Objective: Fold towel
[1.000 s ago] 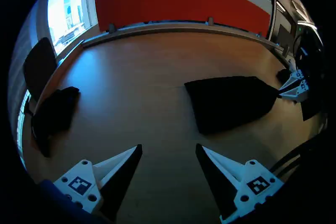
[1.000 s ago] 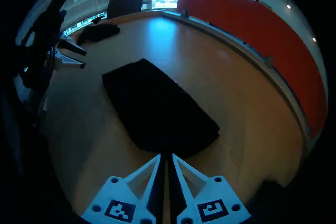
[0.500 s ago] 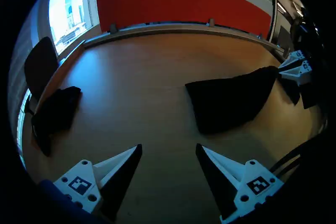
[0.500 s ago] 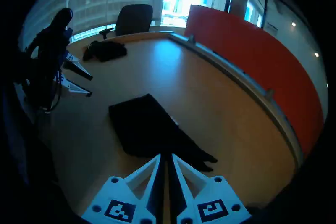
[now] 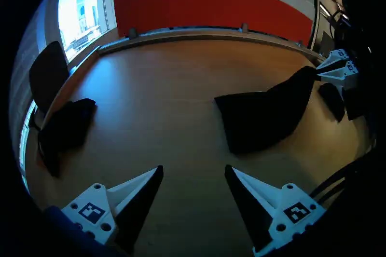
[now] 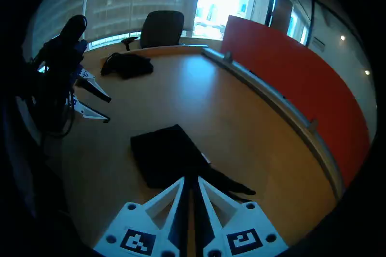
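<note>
A dark towel lies on the wooden table, its far right end pulled up off the surface. My right gripper holds that raised end, shut on the cloth. In the right gripper view the towel runs from the table up into my shut right gripper. My left gripper hovers open over bare wood, short of the towel's near edge, with nothing between its fingers. From the right gripper view, the left gripper stands open at the left, held by a person's dark-sleeved arm.
A crumpled dark cloth lies at the table's left end, also seen as a dark heap. An office chair stands behind it. A red partition lines the table's far edge.
My right gripper has risen with the towel's end, lifting that side off the table into a slope. My left gripper has stayed where it was, open.
</note>
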The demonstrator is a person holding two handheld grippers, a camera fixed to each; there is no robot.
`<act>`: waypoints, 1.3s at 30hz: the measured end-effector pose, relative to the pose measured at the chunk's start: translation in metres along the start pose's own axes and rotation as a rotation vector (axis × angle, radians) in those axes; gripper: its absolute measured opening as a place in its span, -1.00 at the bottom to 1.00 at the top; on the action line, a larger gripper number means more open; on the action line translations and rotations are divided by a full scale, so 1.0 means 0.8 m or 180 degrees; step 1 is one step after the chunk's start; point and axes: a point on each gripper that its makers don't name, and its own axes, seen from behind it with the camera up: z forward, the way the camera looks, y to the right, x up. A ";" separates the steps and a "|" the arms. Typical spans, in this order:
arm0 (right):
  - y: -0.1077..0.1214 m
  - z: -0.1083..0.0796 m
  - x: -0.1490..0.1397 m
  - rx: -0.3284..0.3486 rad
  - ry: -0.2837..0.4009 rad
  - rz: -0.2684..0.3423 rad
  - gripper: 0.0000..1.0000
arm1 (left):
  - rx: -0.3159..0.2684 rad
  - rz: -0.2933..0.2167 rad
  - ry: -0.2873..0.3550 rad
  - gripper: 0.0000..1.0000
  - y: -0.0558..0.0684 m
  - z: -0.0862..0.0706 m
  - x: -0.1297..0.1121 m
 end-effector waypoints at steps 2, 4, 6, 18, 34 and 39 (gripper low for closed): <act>-0.001 0.002 0.002 0.0019 -0.0001 -0.0005 -0.90 | 0.0002 -0.0009 0.0003 0.89 -0.001 -0.001 0.000; -0.003 0.004 0.004 0.0040 -0.0001 -0.0012 -0.90 | 0.0006 -0.0016 0.0007 0.89 -0.002 -0.002 0.000; -0.005 0.007 0.006 0.0061 0.0000 -0.0021 -0.90 | 0.0013 -0.0020 0.0012 0.89 -0.004 -0.003 0.000; -0.027 0.035 0.028 0.0266 0.0018 -0.0047 -0.90 | 0.0059 -0.0112 0.0093 0.89 -0.015 -0.013 -0.001; -0.069 0.082 0.038 0.0599 -0.0095 -0.0074 -0.89 | 0.0071 -0.0216 0.0160 0.89 -0.025 -0.025 -0.014; -0.088 0.105 0.041 0.0715 -0.0132 -0.0089 -0.89 | 0.0096 -0.0236 0.0169 0.89 -0.029 -0.033 -0.019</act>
